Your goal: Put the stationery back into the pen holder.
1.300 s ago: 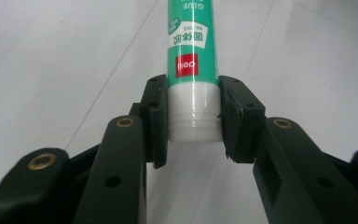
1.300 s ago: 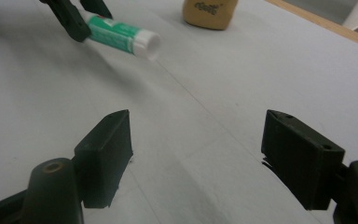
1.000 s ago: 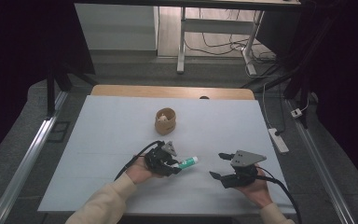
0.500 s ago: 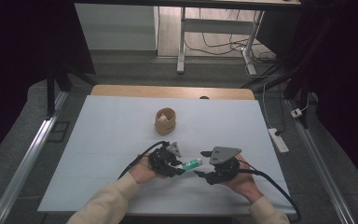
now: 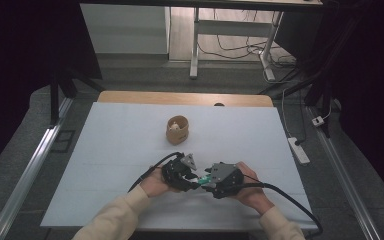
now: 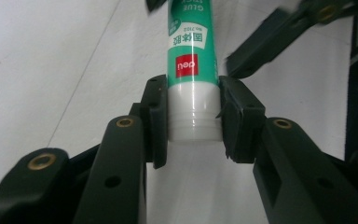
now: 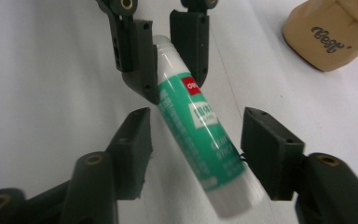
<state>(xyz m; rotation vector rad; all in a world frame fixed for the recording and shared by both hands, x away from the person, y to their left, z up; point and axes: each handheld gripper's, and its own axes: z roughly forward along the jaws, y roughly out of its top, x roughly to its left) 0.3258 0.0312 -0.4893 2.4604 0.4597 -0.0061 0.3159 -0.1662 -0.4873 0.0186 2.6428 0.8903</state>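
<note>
At the centre of the frame we see a tan cup (image 5: 177,129) on the white table (image 5: 105,150). At the right edge a white power strip (image 5: 298,150) lies on the grey floor (image 5: 25,130); cables (image 5: 230,47) trail at top.

One glue stick (image 6: 192,60) and one tan cup (image 5: 177,129) (lettering on its side) are on hand. Two claws meet over the white surface (image 5: 105,150): the left claw (image 5: 192,176) and the right claw (image 5: 205,181).

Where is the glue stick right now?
The glue stick is off the table, clamped at its white end by the left gripper; its other end lies between the right gripper's open jaws, near the table's front edge.
</note>
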